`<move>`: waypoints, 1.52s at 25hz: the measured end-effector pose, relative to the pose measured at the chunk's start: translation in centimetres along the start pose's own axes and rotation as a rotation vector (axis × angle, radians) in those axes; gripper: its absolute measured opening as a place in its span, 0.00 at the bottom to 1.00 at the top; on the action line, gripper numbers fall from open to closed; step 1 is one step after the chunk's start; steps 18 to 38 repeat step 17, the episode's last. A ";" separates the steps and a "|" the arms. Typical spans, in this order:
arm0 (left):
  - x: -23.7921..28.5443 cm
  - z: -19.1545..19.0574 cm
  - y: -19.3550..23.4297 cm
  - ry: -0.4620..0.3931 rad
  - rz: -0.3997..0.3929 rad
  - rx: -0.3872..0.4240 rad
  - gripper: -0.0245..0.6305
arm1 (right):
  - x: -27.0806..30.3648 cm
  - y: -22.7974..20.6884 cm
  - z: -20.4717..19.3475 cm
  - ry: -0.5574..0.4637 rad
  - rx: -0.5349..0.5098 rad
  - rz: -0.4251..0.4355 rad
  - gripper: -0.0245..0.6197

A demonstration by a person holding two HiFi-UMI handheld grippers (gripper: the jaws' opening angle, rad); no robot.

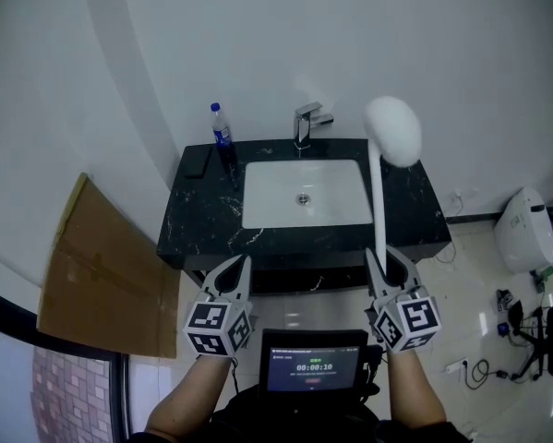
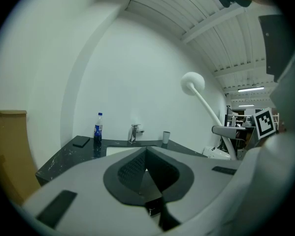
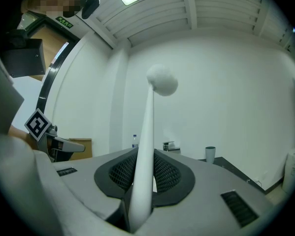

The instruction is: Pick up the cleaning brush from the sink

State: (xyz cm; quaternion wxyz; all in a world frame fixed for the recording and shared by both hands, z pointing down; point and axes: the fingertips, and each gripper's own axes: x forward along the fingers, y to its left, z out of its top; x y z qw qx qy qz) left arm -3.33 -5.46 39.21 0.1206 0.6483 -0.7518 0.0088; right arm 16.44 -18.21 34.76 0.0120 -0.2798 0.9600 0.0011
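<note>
White walls (image 1: 350,44) behind black marbled counter (image 1: 202,220) with inset white sink (image 1: 276,201)

Glossy black, white-veined stone-look countertop (image 1: 202,220) w/ smooth white sink (image 1: 267,201); shiny chrome metal tap (image 1: 306,123) at 12 o'clock; matt brown cardboard (image 1: 101,275) at 8; brush (image 1: 378,201) smooth white plastic.

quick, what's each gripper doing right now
Left gripper: shut, empty.
Right gripper: shut on the brush handle, head pointing up.
</note>
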 end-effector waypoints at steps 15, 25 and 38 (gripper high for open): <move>-0.5 0.2 0.8 -0.007 0.003 -0.005 0.04 | 0.4 1.4 1.0 -0.015 -0.043 0.005 0.14; -0.7 0.1 0.8 -0.008 0.003 -0.006 0.04 | 0.3 1.6 1.2 -0.017 -0.050 0.007 0.14; -0.7 0.1 0.8 -0.008 0.003 -0.006 0.04 | 0.3 1.6 1.2 -0.017 -0.050 0.007 0.14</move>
